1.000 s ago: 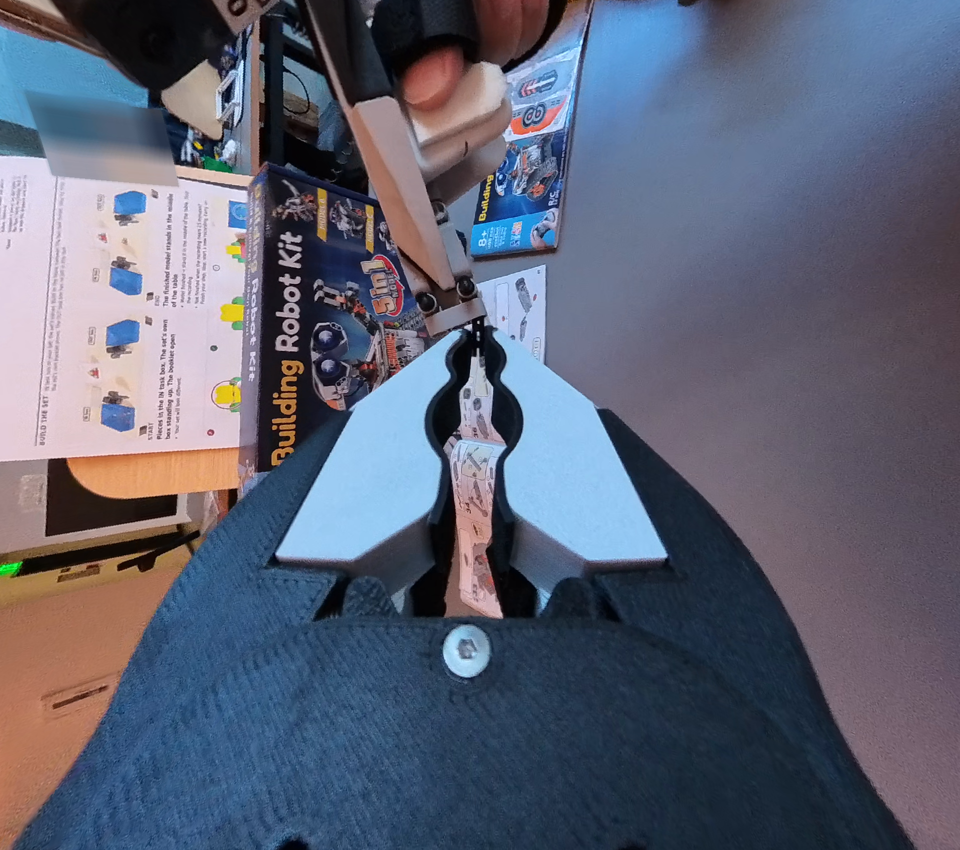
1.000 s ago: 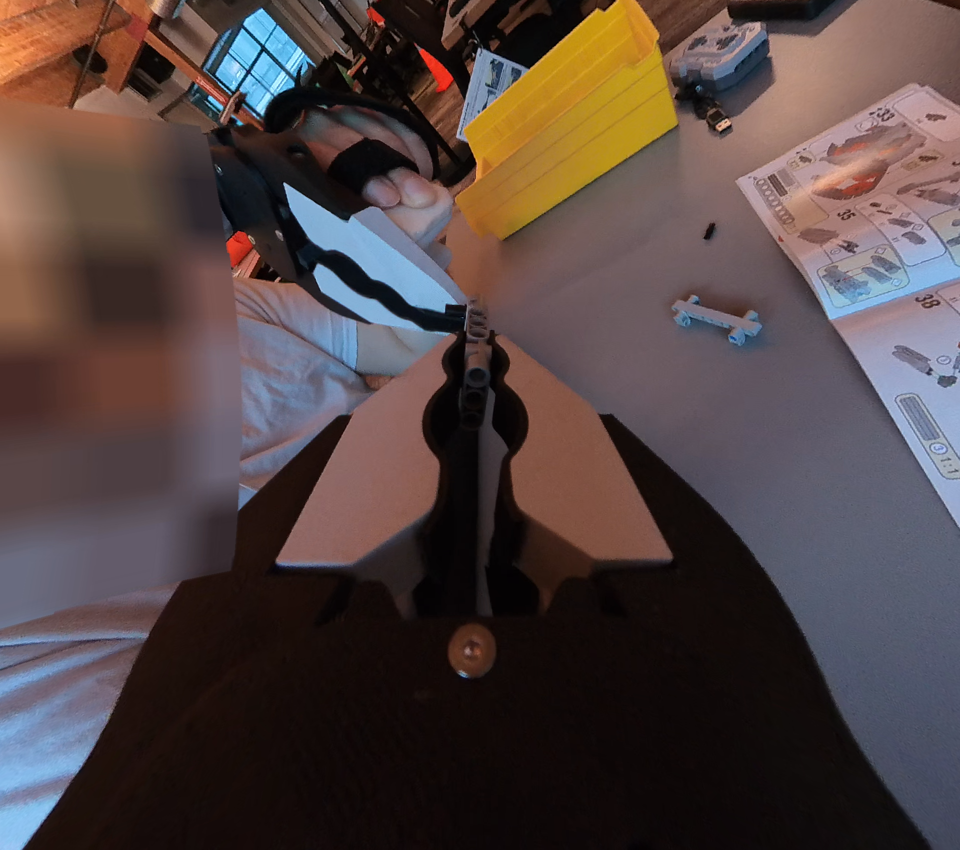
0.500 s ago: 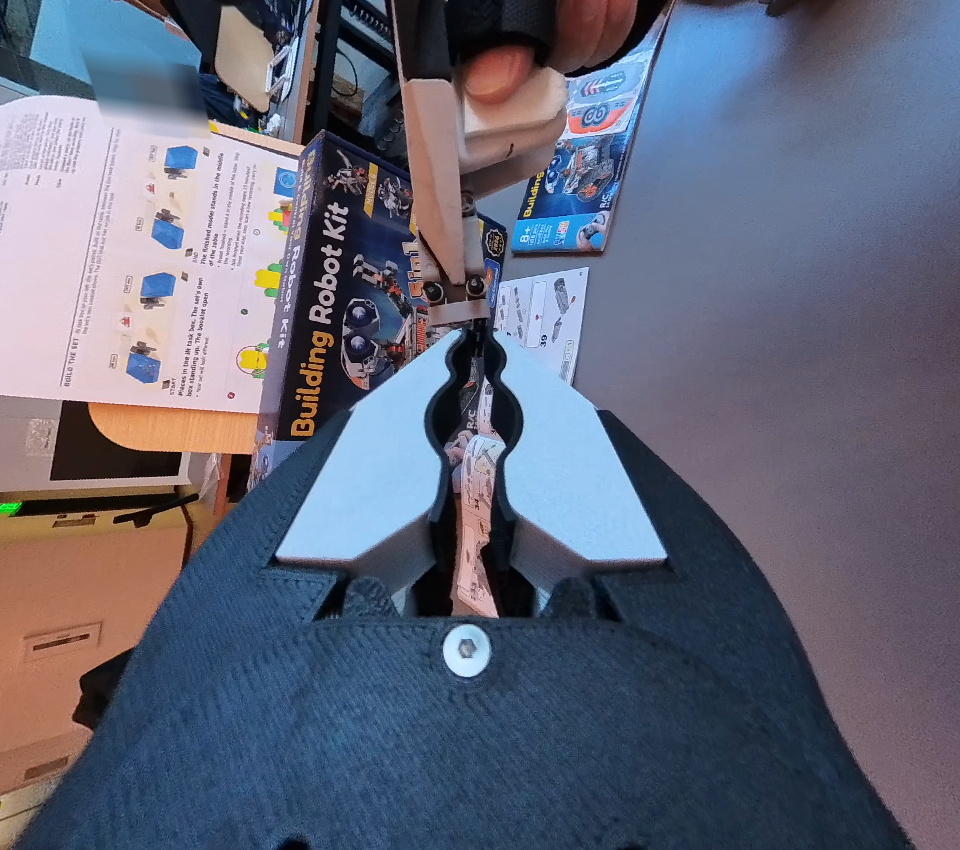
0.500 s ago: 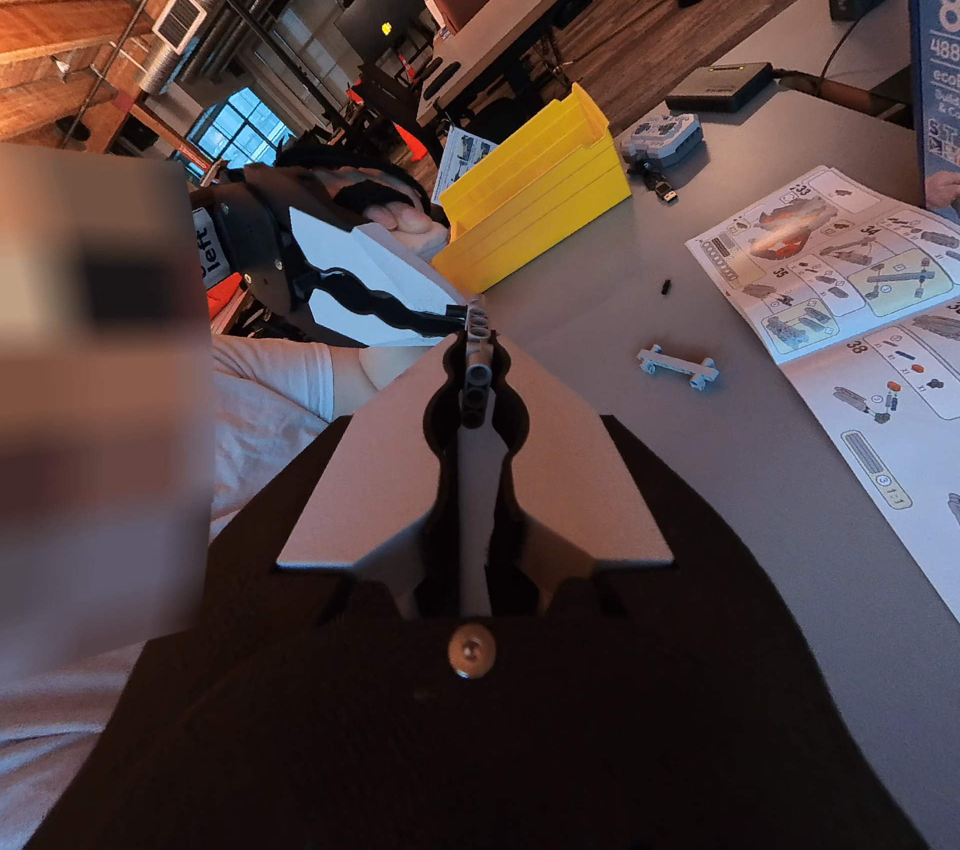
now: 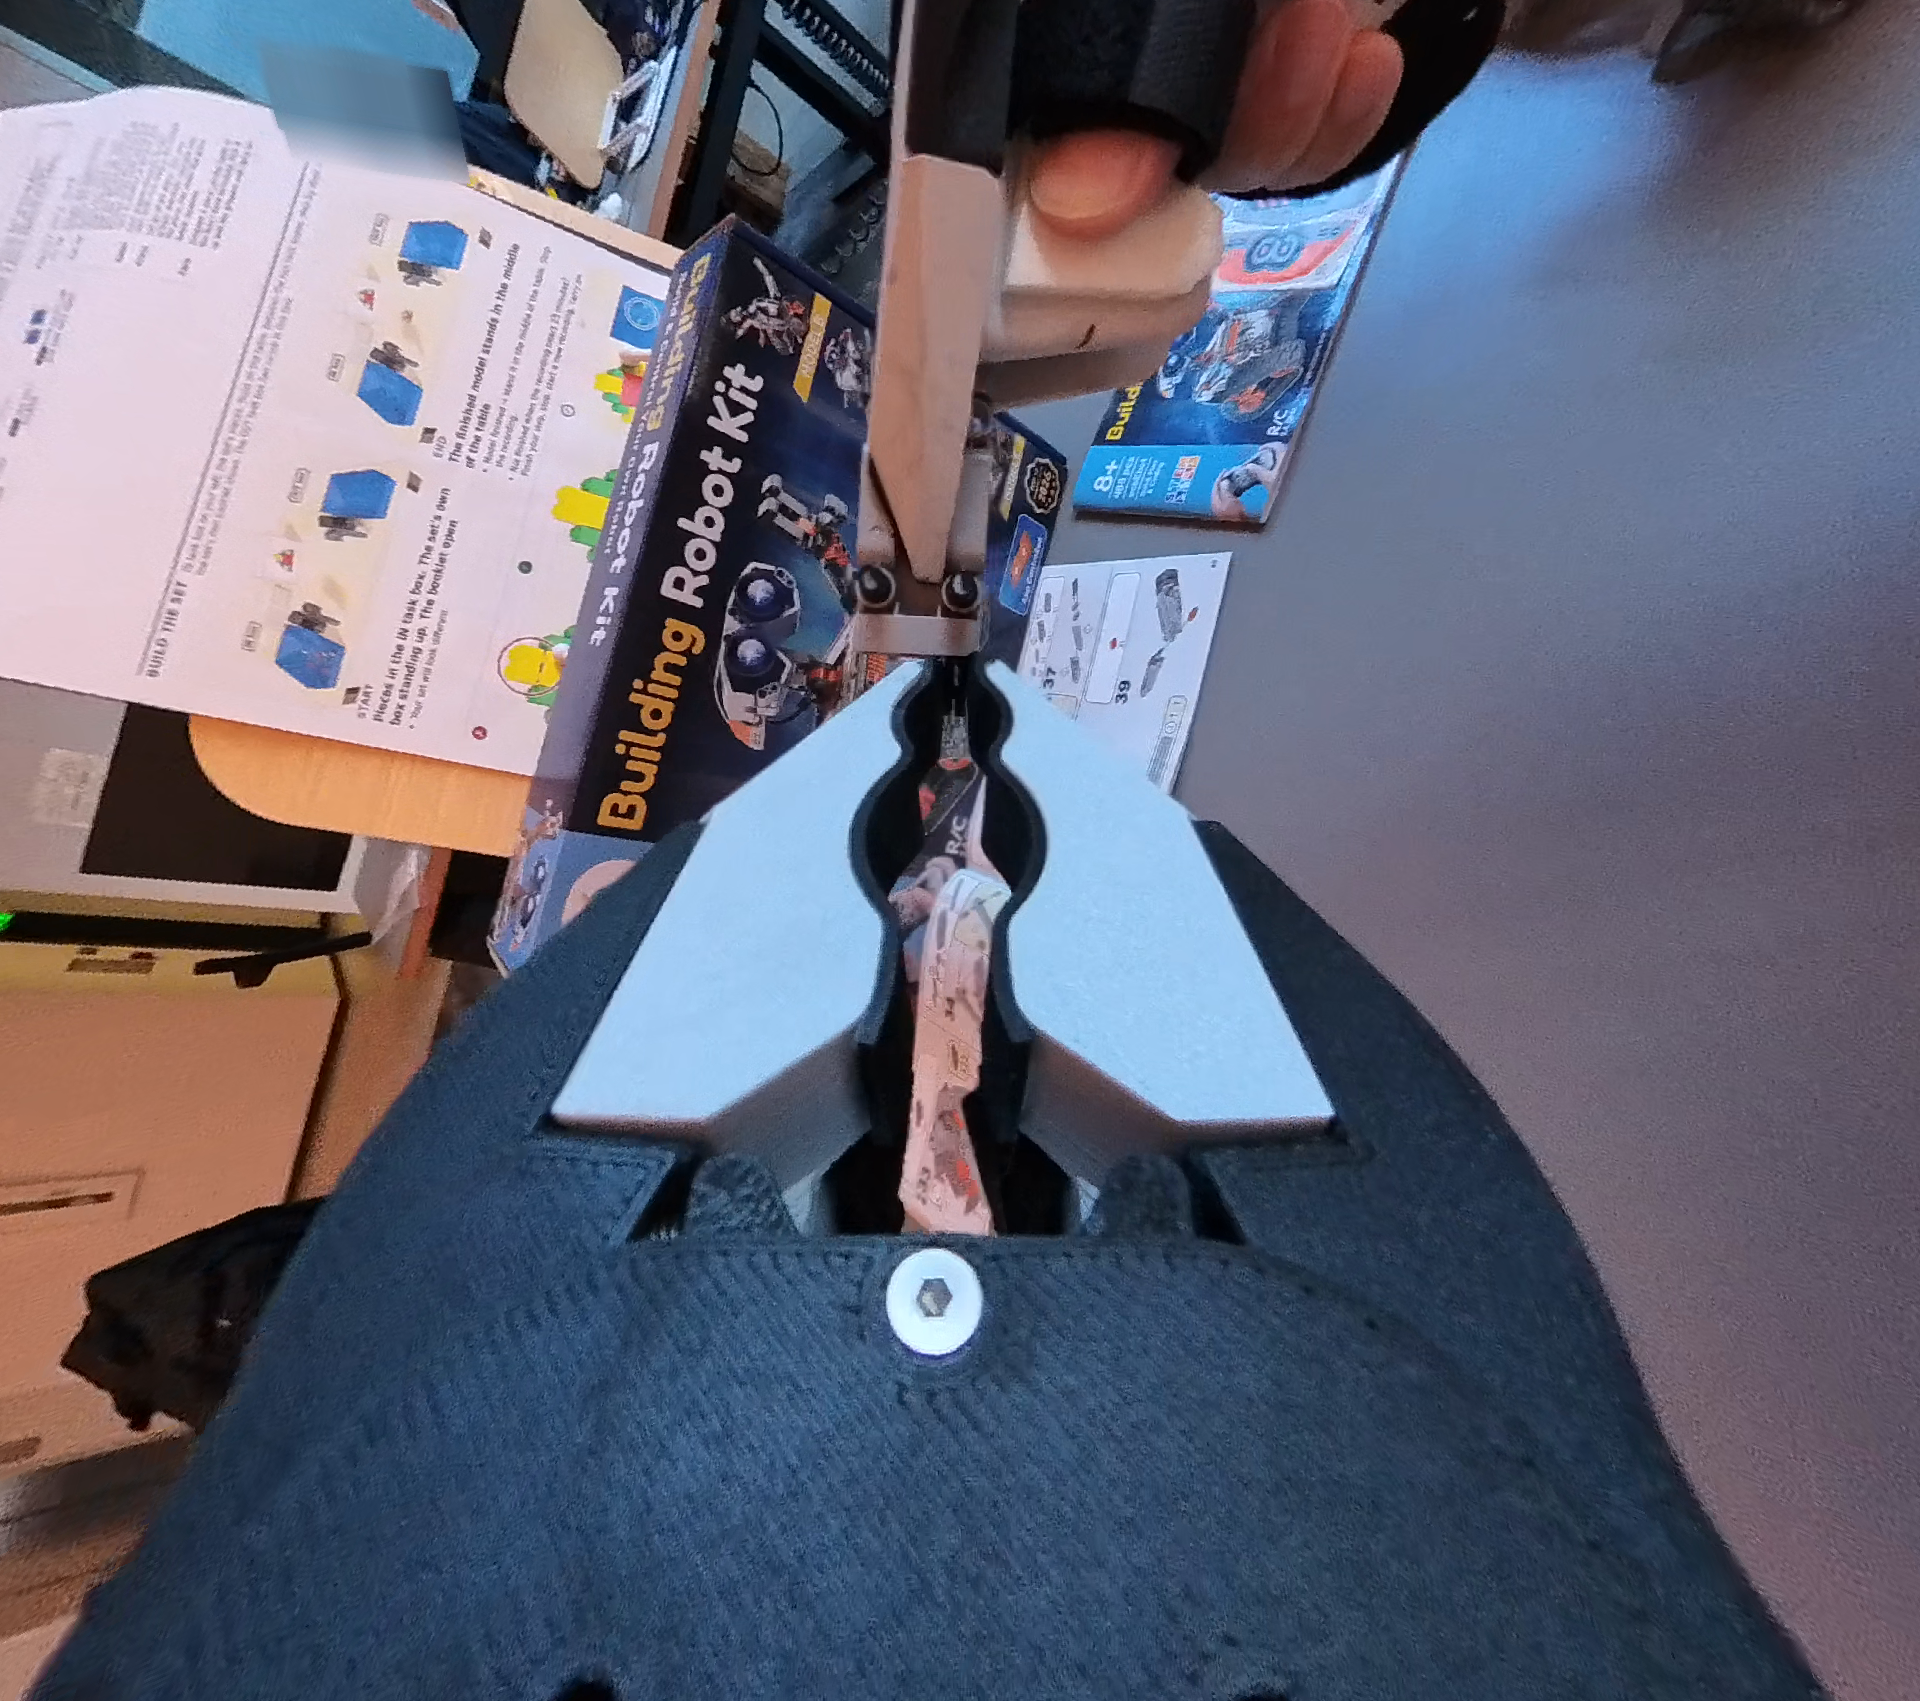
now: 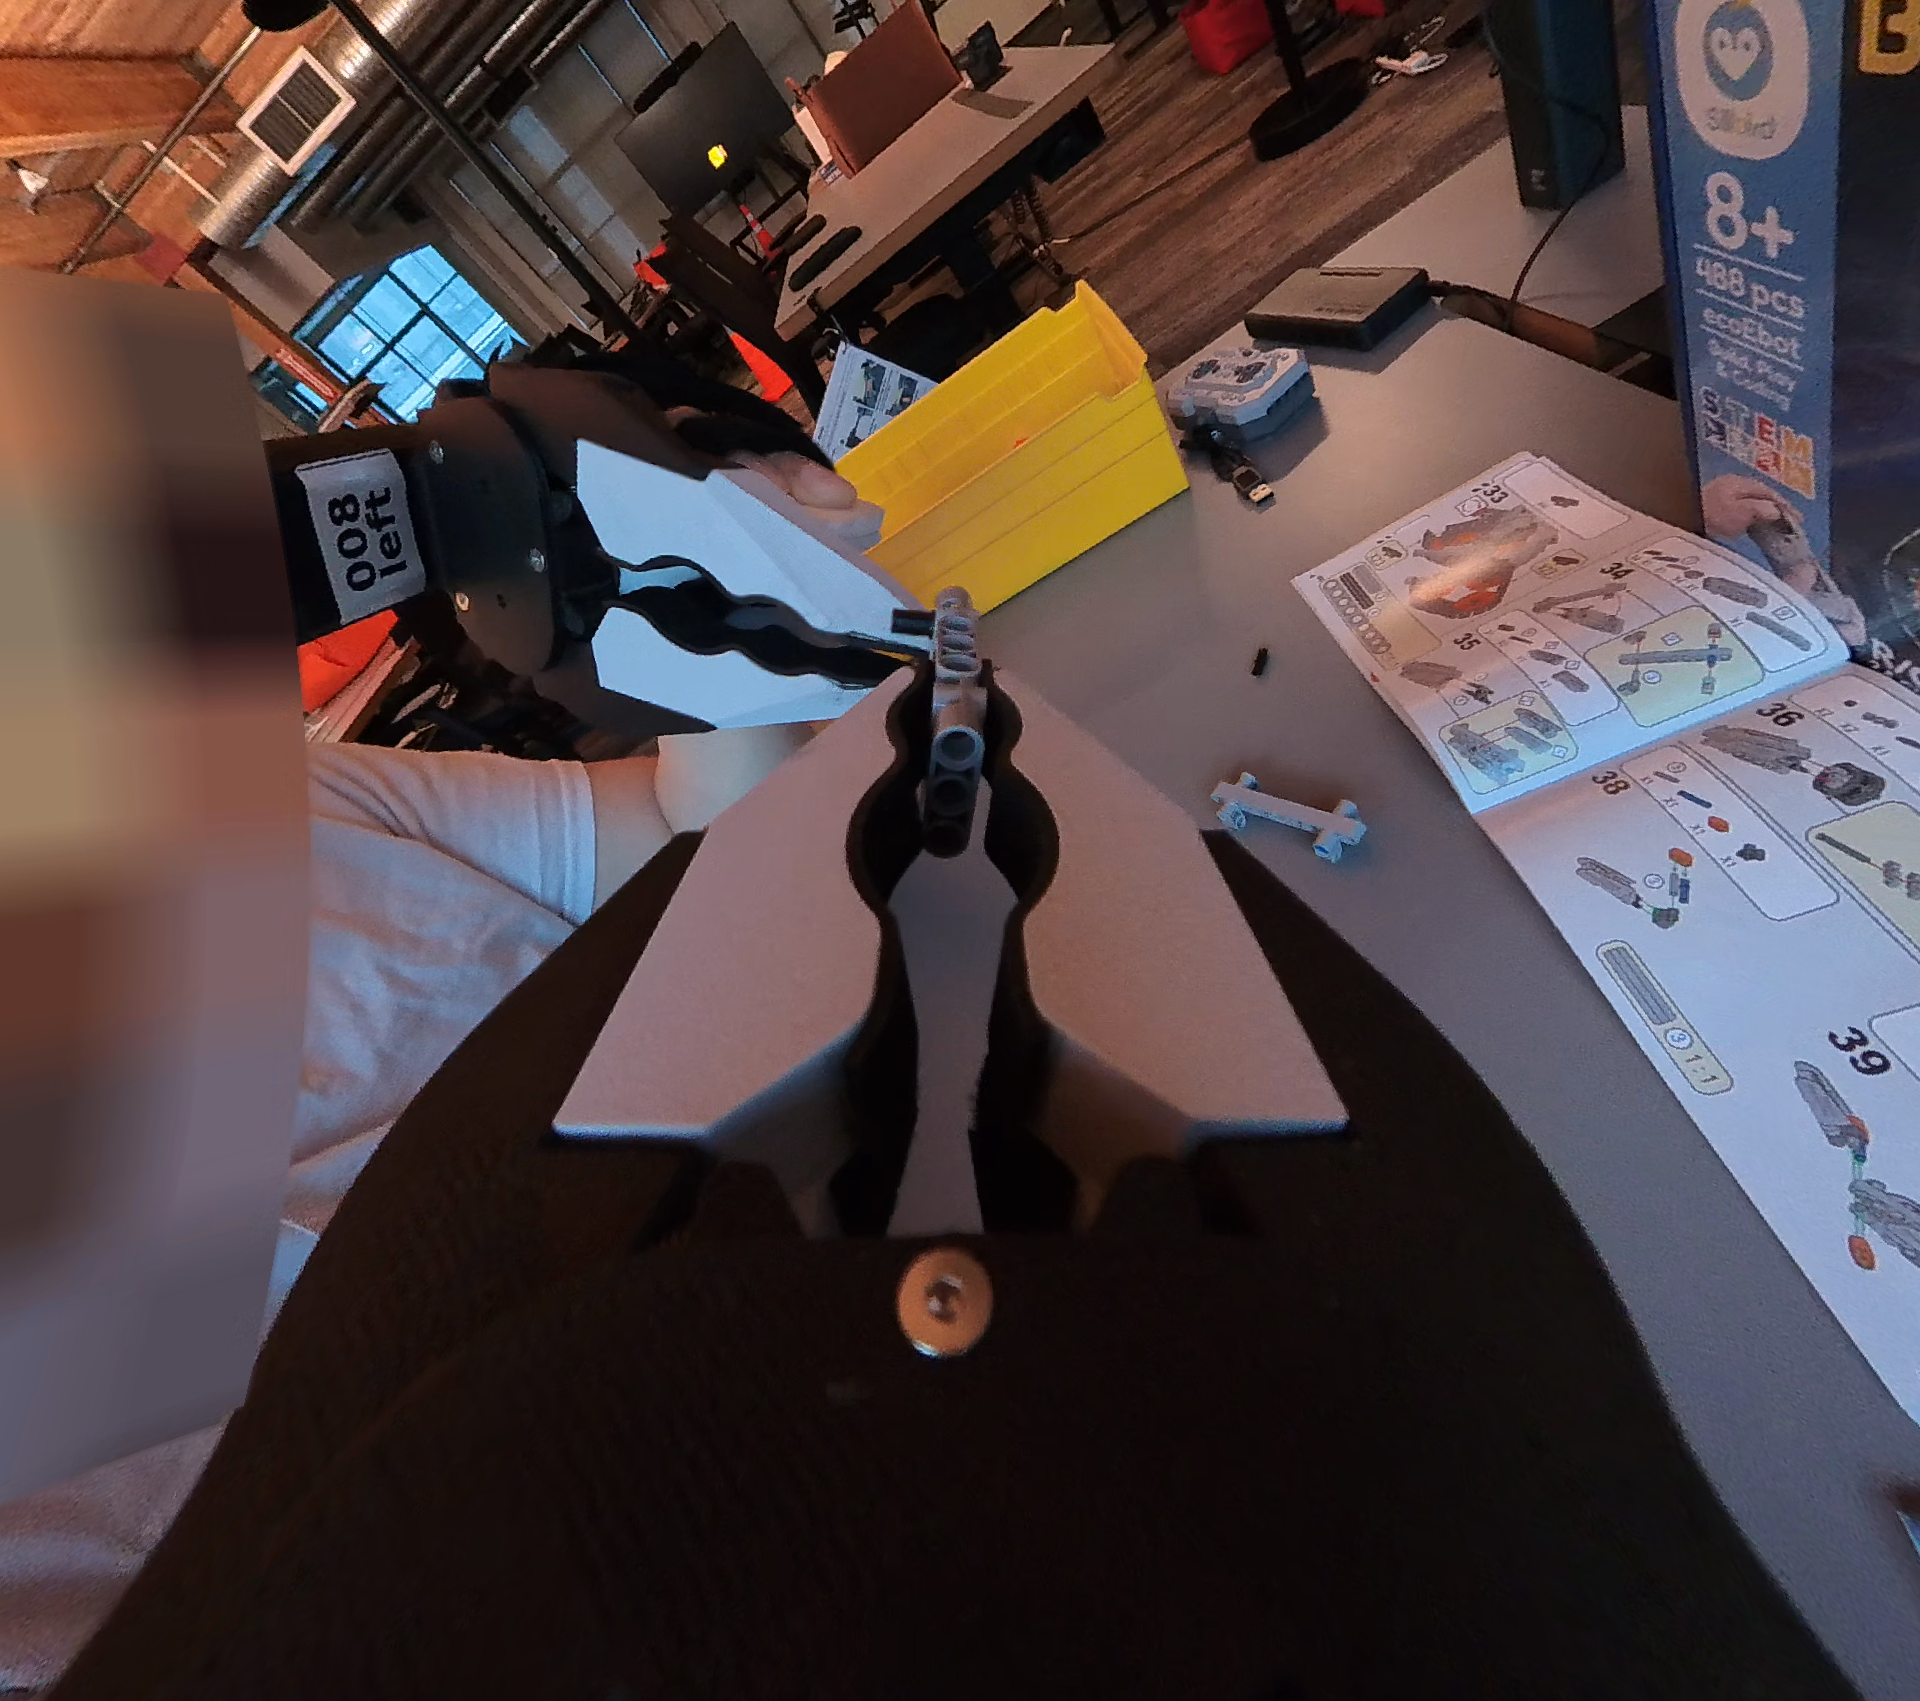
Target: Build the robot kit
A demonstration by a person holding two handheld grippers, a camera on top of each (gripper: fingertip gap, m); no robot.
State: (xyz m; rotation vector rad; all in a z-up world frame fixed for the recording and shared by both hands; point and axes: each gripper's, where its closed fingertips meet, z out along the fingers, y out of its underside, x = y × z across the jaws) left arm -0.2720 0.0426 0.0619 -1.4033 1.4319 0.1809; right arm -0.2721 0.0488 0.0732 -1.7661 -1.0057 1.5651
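Right now your right gripper (image 6: 951, 680) is clamped on a grey holed beam (image 6: 954, 716), held above the grey table (image 6: 1195, 612). Your left gripper (image 6: 883, 649) meets it from the side, pinching a small black pin (image 6: 907, 618) whose tip touches the beam's far end. From the left wrist view, the left gripper (image 5: 951, 680) has its jaws nearly together, tips just below the beam (image 5: 914, 635). On the table lie an open instruction booklet (image 6: 1621, 716), a small grey connector piece (image 6: 1288, 815), a yellow bin (image 6: 1018, 456) and a kit box (image 5: 727, 508).
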